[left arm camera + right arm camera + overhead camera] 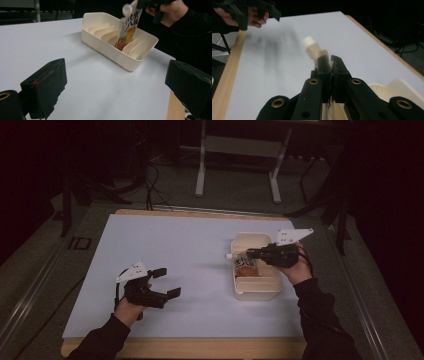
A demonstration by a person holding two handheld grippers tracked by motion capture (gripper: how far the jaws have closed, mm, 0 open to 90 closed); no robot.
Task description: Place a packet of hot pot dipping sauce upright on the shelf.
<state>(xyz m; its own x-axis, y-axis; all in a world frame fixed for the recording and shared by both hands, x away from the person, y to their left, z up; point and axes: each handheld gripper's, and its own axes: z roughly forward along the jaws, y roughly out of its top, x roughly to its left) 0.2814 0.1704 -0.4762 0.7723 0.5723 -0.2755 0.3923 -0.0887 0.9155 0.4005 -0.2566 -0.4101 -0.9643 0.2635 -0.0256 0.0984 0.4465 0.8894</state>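
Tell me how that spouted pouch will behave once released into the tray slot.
Probably floppy: the pouch hangs from the right gripper, pinched near its spout. It looks light. It may lean on the dividers of the tray rather than stand.

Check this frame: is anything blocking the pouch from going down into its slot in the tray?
Nothing visible does. The right gripper holds the pouch by its top, near the spout; its lower end already sits between two dividers of the tray, with no other item there.

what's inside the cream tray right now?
The cream tray has slanted dividers and one spouted pouch standing between them, its top pinched by the right gripper. Slot bottoms behind the near wall are hidden.
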